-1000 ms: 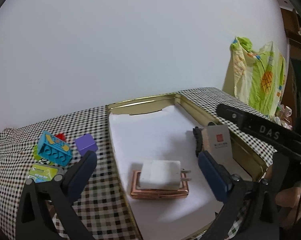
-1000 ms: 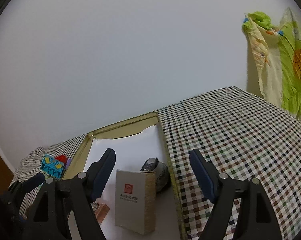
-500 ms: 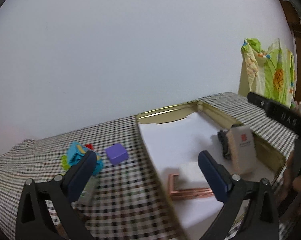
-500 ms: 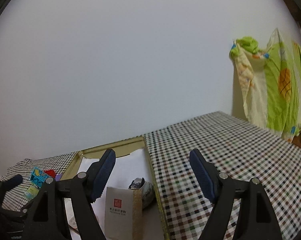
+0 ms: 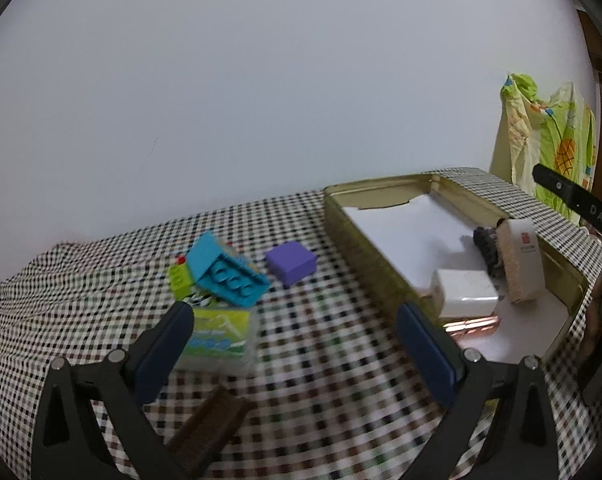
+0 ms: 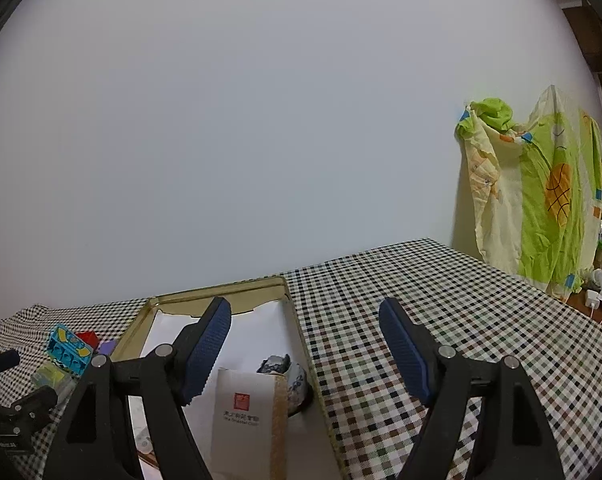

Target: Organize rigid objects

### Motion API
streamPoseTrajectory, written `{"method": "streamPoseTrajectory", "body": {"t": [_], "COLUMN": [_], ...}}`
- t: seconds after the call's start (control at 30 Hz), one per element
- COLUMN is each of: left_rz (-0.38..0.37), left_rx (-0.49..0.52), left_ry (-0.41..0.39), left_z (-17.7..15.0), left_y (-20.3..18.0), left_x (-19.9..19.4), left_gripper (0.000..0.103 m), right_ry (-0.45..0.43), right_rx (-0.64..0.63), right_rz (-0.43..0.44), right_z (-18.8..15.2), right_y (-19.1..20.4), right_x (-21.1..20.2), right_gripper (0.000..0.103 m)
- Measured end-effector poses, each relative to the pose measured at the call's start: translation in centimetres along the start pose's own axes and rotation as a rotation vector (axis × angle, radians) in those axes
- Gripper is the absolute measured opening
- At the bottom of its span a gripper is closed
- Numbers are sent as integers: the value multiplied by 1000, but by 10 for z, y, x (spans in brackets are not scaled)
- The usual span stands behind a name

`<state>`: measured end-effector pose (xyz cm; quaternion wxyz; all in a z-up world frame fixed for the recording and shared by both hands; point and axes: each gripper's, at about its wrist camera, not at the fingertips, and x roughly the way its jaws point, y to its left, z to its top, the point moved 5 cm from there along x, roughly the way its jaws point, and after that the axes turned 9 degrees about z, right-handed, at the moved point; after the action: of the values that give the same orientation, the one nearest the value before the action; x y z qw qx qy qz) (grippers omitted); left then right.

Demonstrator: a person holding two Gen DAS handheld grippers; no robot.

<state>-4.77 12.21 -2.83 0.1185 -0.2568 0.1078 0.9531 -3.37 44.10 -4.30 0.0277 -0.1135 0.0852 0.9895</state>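
The left gripper (image 5: pixel 293 340) hangs over the checked tablecloth (image 5: pixel 321 364) with its jaws apart and nothing between the pads. Just ahead of its left finger lies a clear-cased green and blue card box (image 5: pixel 217 338), almost touching the pad. Beyond that sit a turquoise studded building brick (image 5: pixel 227 270), tilted on a lime green block (image 5: pixel 180 278), and to their right a purple cube (image 5: pixel 291 262) standing free, with bare cloth all around it. A dark brown flat piece (image 5: pixel 209 428) lies low between the fingers, too blurred to name.

To the right of the right finger runs the near wall of the gold tin tray (image 5: pixel 365 256), lined with white paper. Inside it are a white power adapter (image 5: pixel 463 298) on a copper-coloured frame (image 5: pixel 473 326), a white carton with a red seal (image 5: pixel 519 262) standing near the far wall, and a dark lumpy object (image 5: pixel 487 242) behind it.

The right gripper (image 6: pixel 305 344) is also spread wide, gripping nothing, above the tray's right rim (image 6: pixel 301 344). The carton (image 6: pixel 245 412) stands just below its left finger, and open cloth stretches away under the right finger to the table's far edge.
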Motion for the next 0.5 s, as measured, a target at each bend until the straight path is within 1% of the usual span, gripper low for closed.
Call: {"method": "streamPoseTrajectory", "body": {"t": [0.1,0.2,0.3,0.37,0.5], "left_rz": [9,4,-20,-47,-77], "left_rx": [2,19,39,34,42], "left_ry": [12,21,38,62,117], "left_z": [-3,-8,-14,-18,-27], "left_y": [10,17,26,34,48], "left_x": [1,1,2,4,9], "left_gripper": [102,102,102,102,102], "right_ry": [-10,5,6,5,20], "right_rx": [-5,-61,-73,-59,-51], "right_rz": [9,7,20,44,80], "right_z": [-2,-3,-5,-6,-10], "right_y": [11,29,43,52,71], "right_x": [0,3,2,1,3], "right_gripper": [78,78,78,78,78]}}
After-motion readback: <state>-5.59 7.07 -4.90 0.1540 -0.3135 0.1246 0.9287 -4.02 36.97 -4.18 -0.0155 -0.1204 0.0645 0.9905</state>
